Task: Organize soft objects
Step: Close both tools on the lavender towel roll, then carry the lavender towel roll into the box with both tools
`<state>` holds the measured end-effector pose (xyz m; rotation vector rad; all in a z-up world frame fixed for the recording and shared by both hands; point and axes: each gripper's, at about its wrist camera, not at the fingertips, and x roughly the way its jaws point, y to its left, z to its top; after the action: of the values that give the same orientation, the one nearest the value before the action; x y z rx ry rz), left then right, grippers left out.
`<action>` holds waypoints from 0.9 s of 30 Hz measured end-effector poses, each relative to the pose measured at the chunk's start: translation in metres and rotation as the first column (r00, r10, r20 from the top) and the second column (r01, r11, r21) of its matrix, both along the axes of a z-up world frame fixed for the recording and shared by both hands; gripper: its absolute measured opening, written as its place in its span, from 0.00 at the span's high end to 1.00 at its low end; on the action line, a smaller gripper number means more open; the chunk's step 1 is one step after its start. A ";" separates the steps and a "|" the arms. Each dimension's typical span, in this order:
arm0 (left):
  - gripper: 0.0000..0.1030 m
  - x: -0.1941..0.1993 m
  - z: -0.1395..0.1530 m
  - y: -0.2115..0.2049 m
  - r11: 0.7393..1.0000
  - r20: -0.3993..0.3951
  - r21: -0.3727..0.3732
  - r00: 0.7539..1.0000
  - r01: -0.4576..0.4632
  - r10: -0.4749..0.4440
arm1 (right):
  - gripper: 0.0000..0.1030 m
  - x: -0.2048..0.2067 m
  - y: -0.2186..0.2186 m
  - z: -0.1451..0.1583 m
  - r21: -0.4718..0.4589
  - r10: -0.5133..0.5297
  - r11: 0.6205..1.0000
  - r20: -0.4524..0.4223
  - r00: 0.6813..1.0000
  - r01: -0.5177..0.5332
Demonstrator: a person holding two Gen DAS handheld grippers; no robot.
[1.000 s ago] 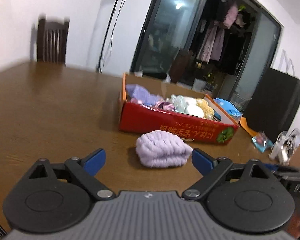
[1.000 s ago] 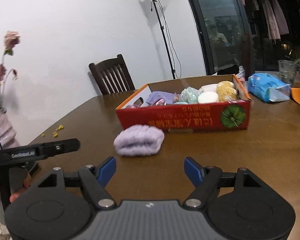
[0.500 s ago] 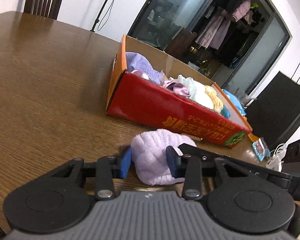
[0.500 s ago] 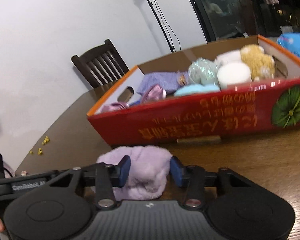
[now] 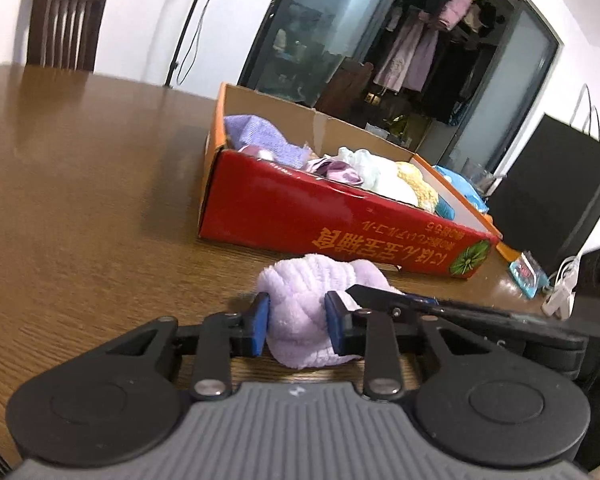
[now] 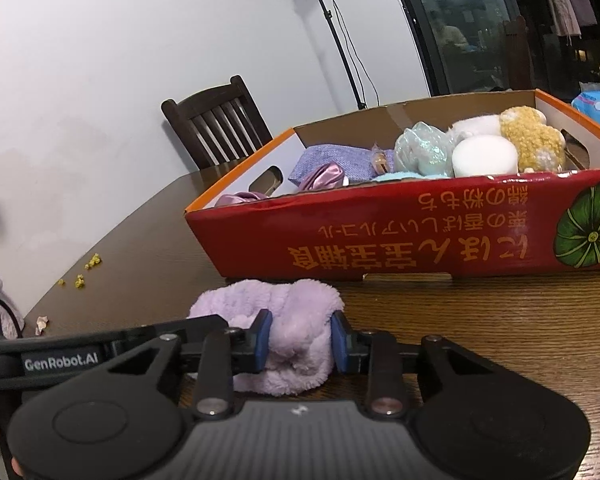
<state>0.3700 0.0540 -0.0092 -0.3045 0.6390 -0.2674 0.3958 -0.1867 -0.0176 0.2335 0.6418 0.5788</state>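
1. The towel (image 5: 296, 312), a rolled lilac plush bundle, lies on the table (image 5: 80, 208) just in front of the box's red front wall, not touching it as far as the views show. Its long axis runs roughly along that wall.
2. Both tongs are clamped on the towel. The left tongs (image 5: 296, 320) pinch its left part between blue pads, and the right tongs (image 6: 298, 338) pinch its right part. The pile bulges around the pads in both views.
3. The two tongs sit side by side, close enough that each tool's black body crosses the other's view. Neither is clearly nearer; both already hold the towel.
4. The box (image 6: 400, 240) lies straight ahead of both tongs and just beyond the towel. The coming move, by judgement, is a lift over the front wall and into the box.
5. The towel is soft, thick and fluffy, and would likely sag between two grips.
6. The box is printed cardboard, red outside with an orange rim, shallow and open-topped. It holds a purple cloth (image 6: 332, 160), a pale green bundle (image 6: 420, 152), a white round puff (image 6: 484, 156) and a yellow woolly toy (image 6: 532, 140), leaving free room toward its left end.
7. The table is dark wood with visible grain.
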 end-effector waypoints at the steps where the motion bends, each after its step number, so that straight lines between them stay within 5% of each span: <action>1: 0.73 -0.001 0.001 -0.001 1.000 0.007 0.008 1.000 0.004 -0.004 | 0.77 -0.001 0.001 0.001 -0.006 0.001 1.000 0.011 1.000 -0.001; 6: 0.75 -0.039 0.026 -0.012 0.998 0.073 0.011 0.996 0.056 -0.056 | 0.83 -0.036 0.001 0.025 -0.066 0.007 0.998 0.066 0.998 -0.003; 14: 0.75 -0.136 0.058 -0.033 0.989 0.135 -0.053 0.983 0.136 -0.128 | 0.83 -0.145 -0.050 0.059 -0.004 0.007 1.000 0.119 0.993 -0.007; 27: 0.75 -0.163 0.087 -0.068 0.987 0.215 -0.011 0.965 0.159 -0.153 | 0.83 -0.194 -0.083 0.084 0.028 -0.041 0.999 0.212 0.976 0.036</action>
<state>0.2073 -0.0143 0.0779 -0.2488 0.4473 -0.4546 0.2017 -0.2693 0.0661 0.2032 0.4223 0.5654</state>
